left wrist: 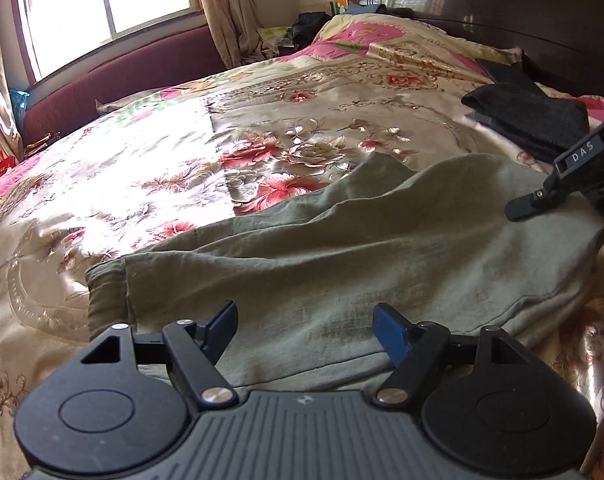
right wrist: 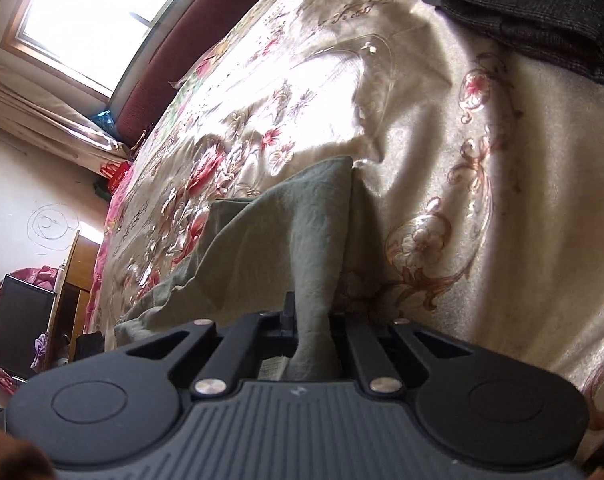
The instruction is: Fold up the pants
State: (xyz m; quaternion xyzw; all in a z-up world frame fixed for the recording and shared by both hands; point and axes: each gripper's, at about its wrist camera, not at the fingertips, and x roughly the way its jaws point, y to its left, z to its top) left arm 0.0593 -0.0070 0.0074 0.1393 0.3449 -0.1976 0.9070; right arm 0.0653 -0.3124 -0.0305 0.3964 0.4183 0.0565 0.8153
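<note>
Olive green pants (left wrist: 341,248) lie across the near side of a floral bedspread (left wrist: 190,168), cuffed leg end to the left. My left gripper (left wrist: 305,330) is open just above the near edge of the pants, blue pads apart, holding nothing. My right gripper (right wrist: 311,320) is shut on a pinch of the green pants fabric (right wrist: 302,240), which rises in a ridge from the jaws. The right gripper also shows at the right edge of the left wrist view (left wrist: 557,188), at the pants' far right end.
A pile of dark folded clothes (left wrist: 533,116) lies on the bed at the far right, also seen in the right wrist view (right wrist: 541,8). A dark headboard (left wrist: 501,8) stands behind. A maroon bench (left wrist: 114,80) and a window (left wrist: 102,0) are beyond the bed.
</note>
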